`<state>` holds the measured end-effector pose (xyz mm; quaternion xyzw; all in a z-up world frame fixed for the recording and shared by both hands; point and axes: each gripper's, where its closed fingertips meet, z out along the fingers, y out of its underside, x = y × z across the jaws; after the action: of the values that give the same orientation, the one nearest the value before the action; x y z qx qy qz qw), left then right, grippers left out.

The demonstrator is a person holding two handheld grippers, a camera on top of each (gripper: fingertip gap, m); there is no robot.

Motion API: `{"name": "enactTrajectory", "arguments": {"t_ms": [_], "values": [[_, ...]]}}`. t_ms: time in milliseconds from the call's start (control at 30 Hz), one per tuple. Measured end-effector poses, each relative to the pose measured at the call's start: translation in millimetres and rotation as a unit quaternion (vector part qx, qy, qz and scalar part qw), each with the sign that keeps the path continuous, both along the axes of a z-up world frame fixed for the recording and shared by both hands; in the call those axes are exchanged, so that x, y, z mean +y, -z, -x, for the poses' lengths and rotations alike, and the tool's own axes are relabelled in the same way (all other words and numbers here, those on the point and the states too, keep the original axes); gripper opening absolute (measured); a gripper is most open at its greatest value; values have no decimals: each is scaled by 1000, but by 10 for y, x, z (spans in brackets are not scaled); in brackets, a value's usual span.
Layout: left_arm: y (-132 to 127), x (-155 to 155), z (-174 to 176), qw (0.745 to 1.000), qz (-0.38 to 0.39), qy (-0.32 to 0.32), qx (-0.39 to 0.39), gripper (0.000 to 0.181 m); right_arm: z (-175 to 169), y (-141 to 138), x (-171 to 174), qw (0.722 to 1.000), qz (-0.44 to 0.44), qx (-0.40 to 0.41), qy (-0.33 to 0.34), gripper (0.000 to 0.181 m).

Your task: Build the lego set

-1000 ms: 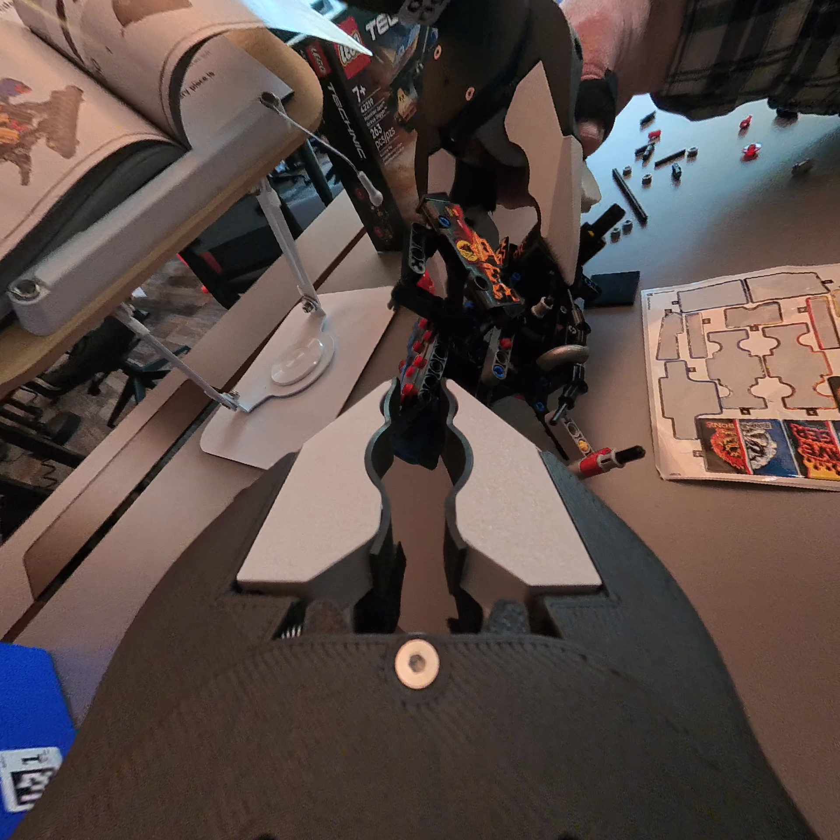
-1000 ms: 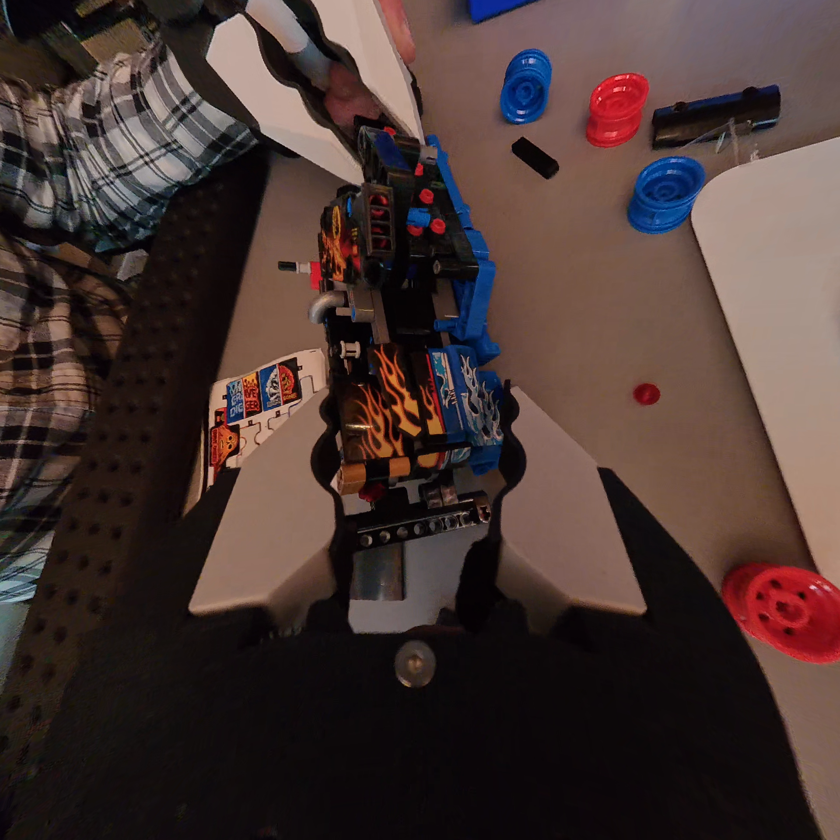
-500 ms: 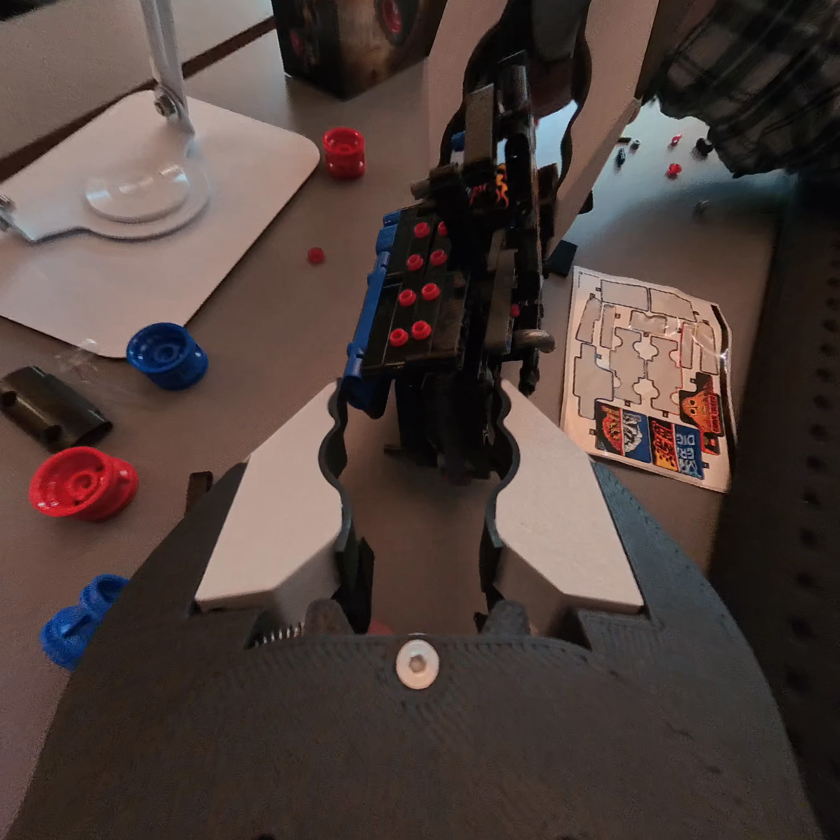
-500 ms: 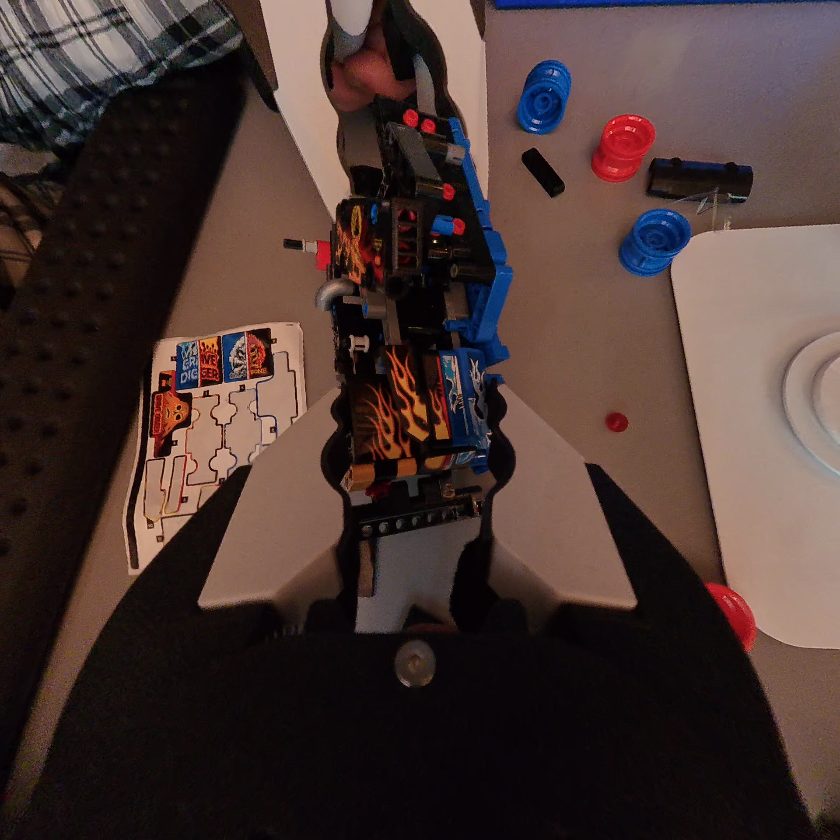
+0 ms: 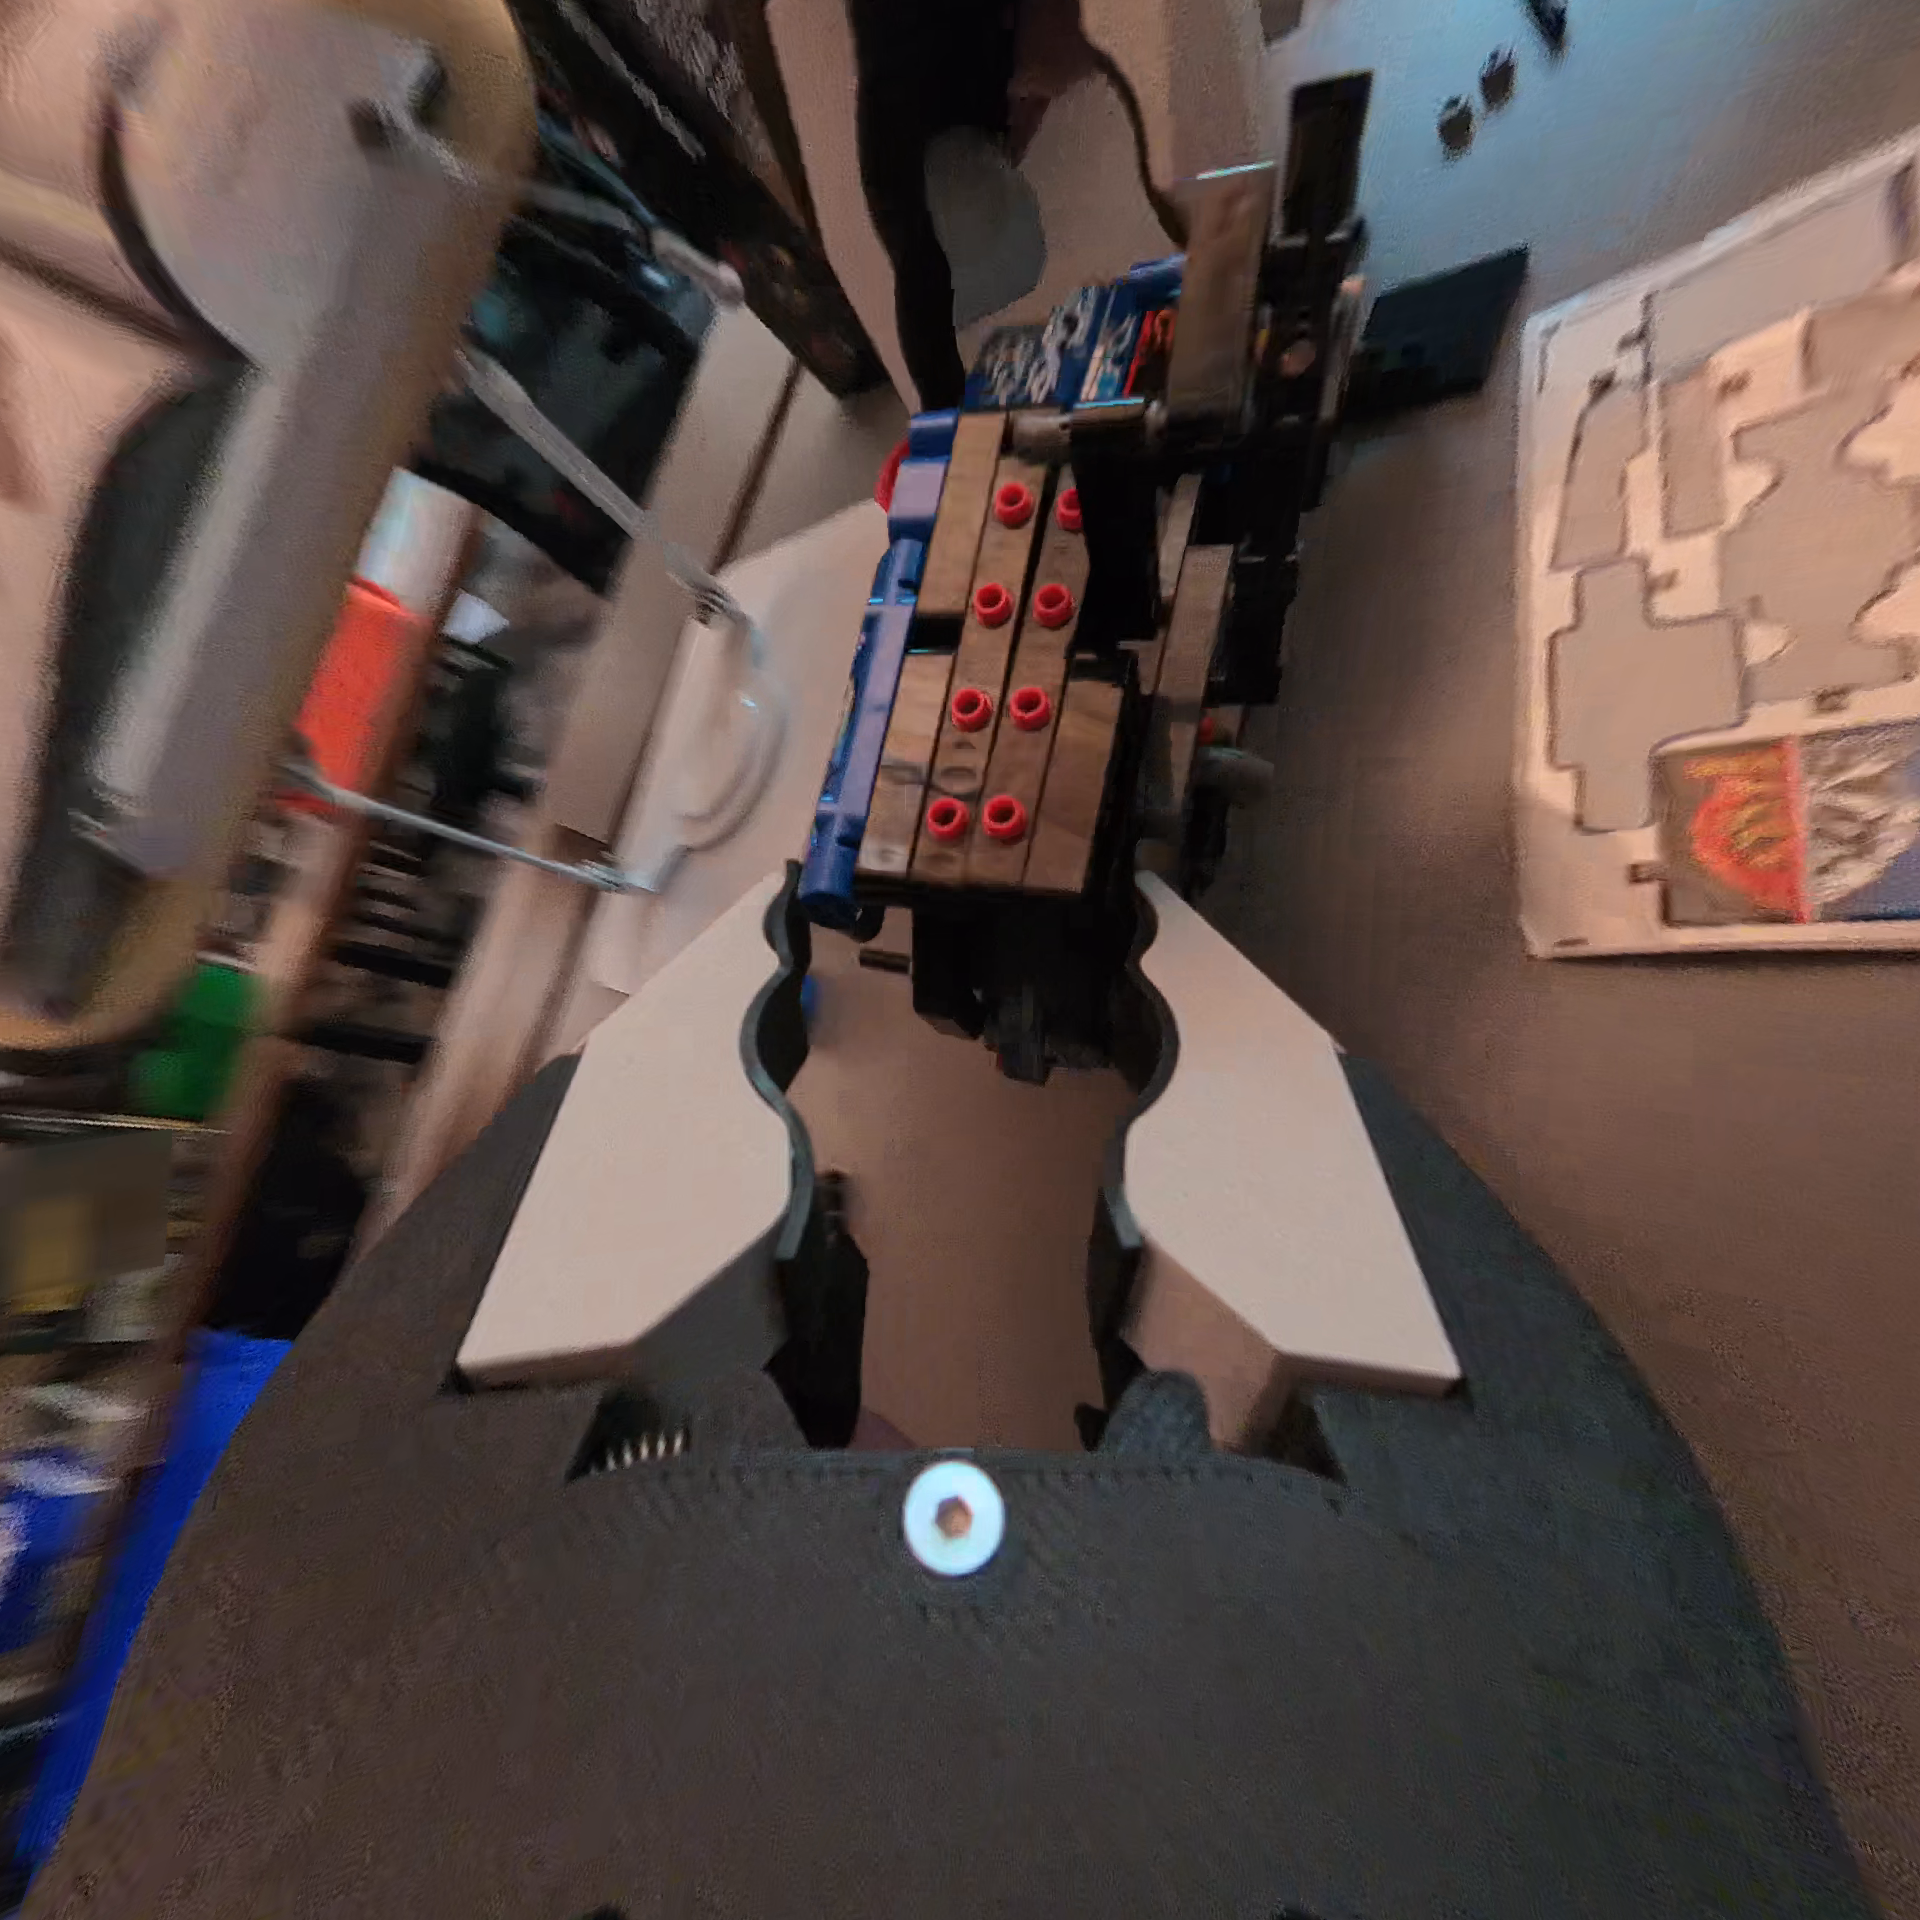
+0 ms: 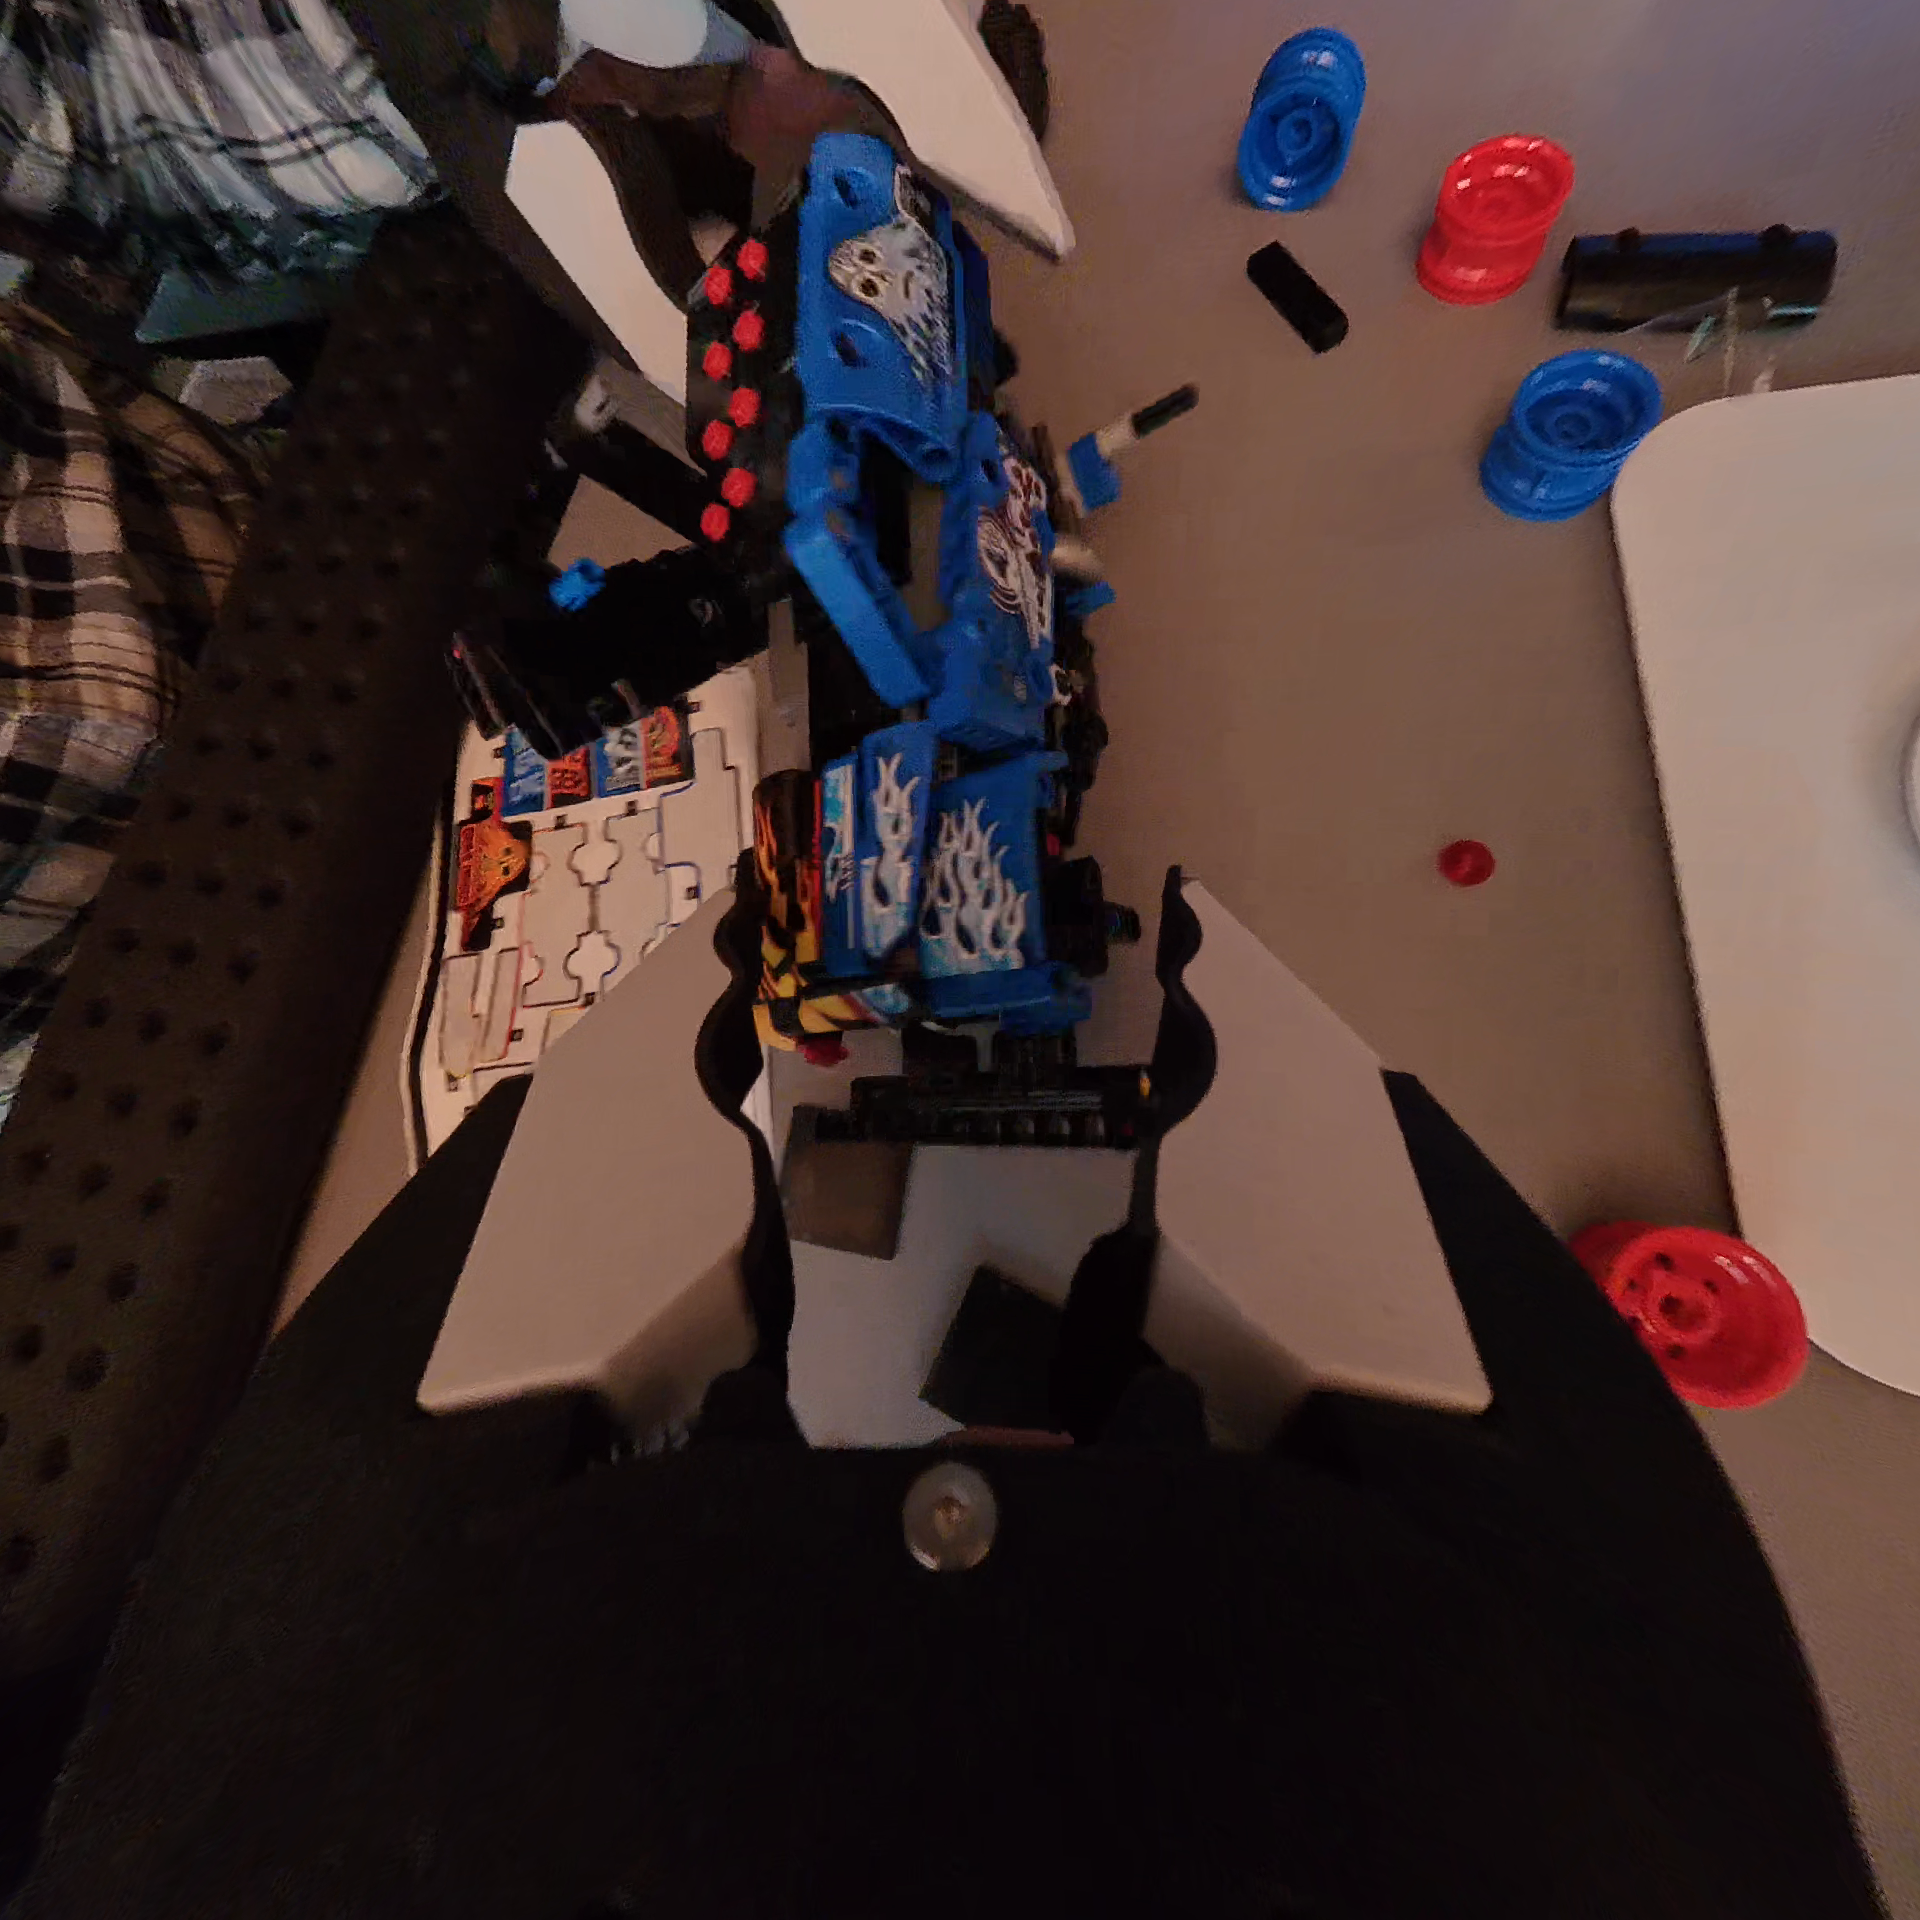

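Model: our blue and black brick truck body with flame stickers (image 6: 914, 644) hangs above the grey table (image 6: 1299, 675), wheels unfitted.
Left gripper (image 5: 961, 914): pinching its rear.
Right gripper (image 6: 951, 977): pinching its front.
Advice: we should grip evenly while turning.

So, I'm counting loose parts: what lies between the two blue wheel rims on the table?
In the right wrist view, a red wheel rim lies between the blue wheel rims, slightly right of their line.

Shelf clutter (image 5: 343, 644) motion-blurred, sticker sheet (image 5: 1725, 582) cut off at edge
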<state>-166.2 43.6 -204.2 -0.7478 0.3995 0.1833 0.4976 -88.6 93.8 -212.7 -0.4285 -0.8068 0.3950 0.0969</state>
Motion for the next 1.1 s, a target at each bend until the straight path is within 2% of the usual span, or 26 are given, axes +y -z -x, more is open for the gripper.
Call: {"name": "enactTrajectory", "arguments": {"t_ms": [133, 233, 400, 700, 1100], "values": [[-173, -29, -128, 985, -107, 12, 131, 58, -82, -48, -48, 1000, 7, 4, -24, 70], [-223, -65, -218, 968, -168, 24, 187, 57, -186, -198, -75, 998, 34, 14, -43, 63], [-284, -131, -457, 929, -247, 61, 270, 57, -311, -282, -94, 997, 34, 14, -62, 62], [-238, -237, -802, 907, -279, 123, 290, 56, -382, -266, -118, 997, 11, 4, -77, 49], [-107, -352, -1075, 892, -285, 176, 304, 55, -557, -253, -174, 992, -75, -34, -99, 48]]}}
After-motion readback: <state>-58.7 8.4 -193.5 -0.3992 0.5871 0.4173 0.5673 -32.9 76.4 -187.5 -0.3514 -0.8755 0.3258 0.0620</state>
